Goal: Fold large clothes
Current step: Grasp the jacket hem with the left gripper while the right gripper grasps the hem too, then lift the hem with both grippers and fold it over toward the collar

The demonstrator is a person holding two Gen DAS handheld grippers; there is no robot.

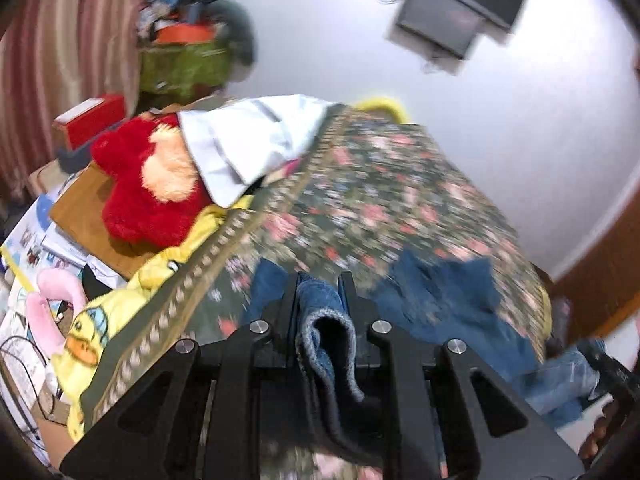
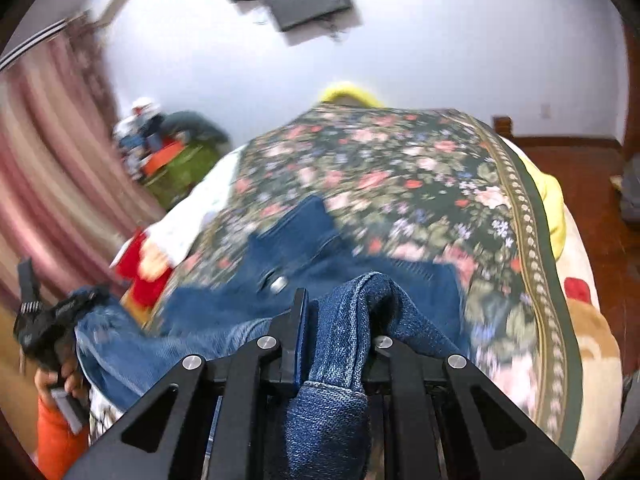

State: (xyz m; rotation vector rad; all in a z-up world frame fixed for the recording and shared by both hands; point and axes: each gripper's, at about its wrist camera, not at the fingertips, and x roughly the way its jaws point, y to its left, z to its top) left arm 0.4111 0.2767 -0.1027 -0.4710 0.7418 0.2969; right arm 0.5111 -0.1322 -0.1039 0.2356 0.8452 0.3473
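Jeans (image 2: 256,264) pinched in both tools, bedspread (image 2: 420,168) beneath

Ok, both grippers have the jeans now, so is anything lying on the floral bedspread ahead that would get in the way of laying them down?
Nothing visible does. The left gripper and right gripper each pinch a bunched part of the jeans, whose middle already rests on the floral bedspread. The white cloth and red plush toy sit at its far left edge, apart from the jeans.

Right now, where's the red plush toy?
In the left wrist view the red plush toy lies at the bed's left edge, beside the floral bedspread and partly under a folded white garment.
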